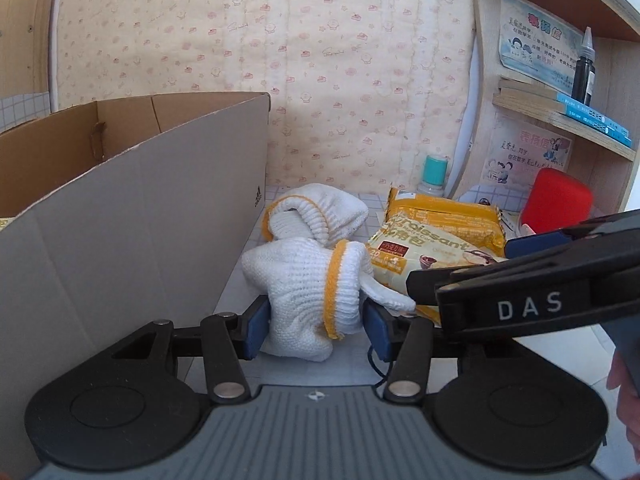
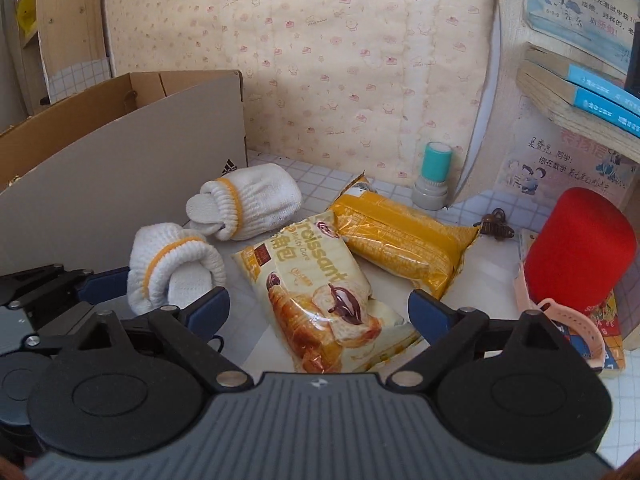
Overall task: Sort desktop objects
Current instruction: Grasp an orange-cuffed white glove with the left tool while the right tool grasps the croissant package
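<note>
Beside the cardboard box point(image 1: 132, 200), the left gripper point(image 1: 316, 330) has its jaws clamped on the near rolled glove point(image 1: 308, 292); the right gripper point(image 2: 318, 310) jaws spread wide over the croissant packet point(image 2: 316, 288)

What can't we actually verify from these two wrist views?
- Contents of the brown cardboard box: its near wall hides the inside, both views.
- Whether the left gripper squeezes the near rolled white knit glove with a yellow cuff: its pads flank it; contact is unclear.
- Front end of the cream croissant packet: hidden behind the right gripper body.
- Paper under the red cylinder: print too small.
</note>
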`<action>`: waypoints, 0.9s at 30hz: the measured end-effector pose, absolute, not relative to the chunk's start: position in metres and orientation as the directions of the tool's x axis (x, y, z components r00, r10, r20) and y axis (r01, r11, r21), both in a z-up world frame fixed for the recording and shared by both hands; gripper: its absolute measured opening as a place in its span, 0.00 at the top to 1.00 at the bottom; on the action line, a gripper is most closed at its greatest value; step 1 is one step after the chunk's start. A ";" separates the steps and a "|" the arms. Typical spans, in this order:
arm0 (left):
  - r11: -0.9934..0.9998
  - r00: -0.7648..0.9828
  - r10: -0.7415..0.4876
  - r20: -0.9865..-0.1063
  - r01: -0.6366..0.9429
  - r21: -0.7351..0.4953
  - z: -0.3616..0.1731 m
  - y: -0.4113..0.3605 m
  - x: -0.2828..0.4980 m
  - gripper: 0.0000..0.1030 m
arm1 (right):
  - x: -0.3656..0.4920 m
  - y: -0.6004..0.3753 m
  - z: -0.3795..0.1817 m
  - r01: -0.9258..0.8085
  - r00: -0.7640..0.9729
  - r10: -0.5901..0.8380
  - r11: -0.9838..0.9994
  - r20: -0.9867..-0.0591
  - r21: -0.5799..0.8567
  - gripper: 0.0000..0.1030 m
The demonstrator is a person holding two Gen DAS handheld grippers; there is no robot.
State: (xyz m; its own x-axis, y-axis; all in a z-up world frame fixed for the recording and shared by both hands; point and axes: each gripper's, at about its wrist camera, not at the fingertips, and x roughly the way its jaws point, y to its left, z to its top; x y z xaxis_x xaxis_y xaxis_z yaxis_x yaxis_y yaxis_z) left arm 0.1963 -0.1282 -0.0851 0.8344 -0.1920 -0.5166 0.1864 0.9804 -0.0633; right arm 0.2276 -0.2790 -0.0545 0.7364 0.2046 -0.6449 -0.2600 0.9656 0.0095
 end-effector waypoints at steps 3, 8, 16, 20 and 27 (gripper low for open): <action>0.981 0.834 -0.188 -0.519 0.179 -0.068 -0.085 -0.126 0.196 0.48 | 0.234 -0.272 -0.052 -0.264 0.740 0.176 0.964 -0.649 -0.040 0.09; 0.982 0.830 -0.180 -0.528 0.179 -0.054 -0.086 -0.126 0.195 0.50 | 0.265 -0.263 -0.062 -0.288 0.683 0.170 0.956 -0.710 -0.048 0.11; 0.984 0.836 -0.167 -0.522 0.172 -0.039 -0.085 -0.126 0.196 0.63 | 0.254 -0.286 -0.065 -0.164 0.691 0.129 0.986 -0.712 0.019 0.45; 0.986 0.842 -0.158 -0.516 0.166 -0.030 -0.084 -0.126 0.196 0.68 | 0.228 -0.294 -0.058 -0.125 0.721 0.136 0.990 -0.680 0.065 0.48; 0.988 0.850 -0.138 -0.508 0.156 -0.009 -0.083 -0.129 0.194 0.72 | 0.182 -0.282 -0.041 -0.019 0.786 -0.019 0.998 -0.618 -0.055 0.48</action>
